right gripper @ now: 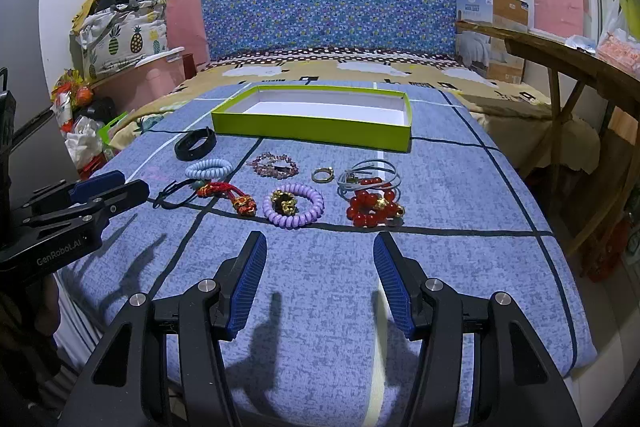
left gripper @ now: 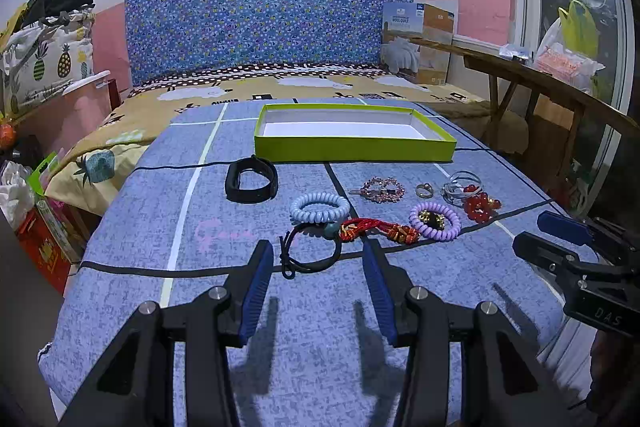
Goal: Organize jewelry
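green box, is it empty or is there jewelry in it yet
Empty as far as shown: the green box shows only bare white floor; the near wall hides its front strip.

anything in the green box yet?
No. The green box shows only its bare white floor; the jewelry lies on the blue cloth before it.

Home bedroom, bed (left gripper: 312,87), patterned headboard (left gripper: 268,15)

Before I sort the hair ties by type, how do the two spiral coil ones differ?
The pale blue spiral coil hair tie lies farther left, its centre bare; the lilac spiral coil hair tie rings a gold-and-black ornament. The blue one touches a red braided cord; the lilac lies apart. Both lie flat.
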A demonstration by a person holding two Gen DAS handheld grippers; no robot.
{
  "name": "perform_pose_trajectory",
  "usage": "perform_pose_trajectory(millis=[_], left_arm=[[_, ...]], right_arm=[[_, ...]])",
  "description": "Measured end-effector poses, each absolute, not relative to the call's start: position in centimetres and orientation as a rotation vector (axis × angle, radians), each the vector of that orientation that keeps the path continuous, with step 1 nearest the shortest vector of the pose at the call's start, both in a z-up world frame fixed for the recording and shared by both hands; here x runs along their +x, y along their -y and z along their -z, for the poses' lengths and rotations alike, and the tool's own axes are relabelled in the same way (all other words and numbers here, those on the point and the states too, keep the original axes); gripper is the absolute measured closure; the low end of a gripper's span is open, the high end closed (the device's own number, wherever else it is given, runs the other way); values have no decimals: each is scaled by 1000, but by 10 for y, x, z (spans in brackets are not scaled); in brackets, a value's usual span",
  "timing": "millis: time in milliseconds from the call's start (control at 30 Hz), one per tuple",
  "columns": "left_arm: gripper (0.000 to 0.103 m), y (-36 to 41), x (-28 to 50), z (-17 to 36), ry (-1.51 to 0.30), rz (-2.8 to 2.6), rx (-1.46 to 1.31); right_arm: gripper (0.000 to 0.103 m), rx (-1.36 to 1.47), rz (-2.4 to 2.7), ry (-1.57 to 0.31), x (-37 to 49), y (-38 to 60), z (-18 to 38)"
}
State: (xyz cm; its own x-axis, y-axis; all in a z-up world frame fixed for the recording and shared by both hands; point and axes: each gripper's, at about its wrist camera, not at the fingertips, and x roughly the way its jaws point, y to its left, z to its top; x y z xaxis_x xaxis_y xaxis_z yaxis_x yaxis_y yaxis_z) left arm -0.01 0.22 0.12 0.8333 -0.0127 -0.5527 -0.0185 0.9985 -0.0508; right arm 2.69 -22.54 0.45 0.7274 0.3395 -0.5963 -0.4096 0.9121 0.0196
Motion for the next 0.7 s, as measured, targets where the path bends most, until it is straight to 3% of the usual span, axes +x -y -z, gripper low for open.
perform_pose_trajectory(millis=[700], left_arm=[[54, -3, -4, -5, -586, 5, -66]], right_arm=[[47, -120, -413, -629, 27, 225, -6]])
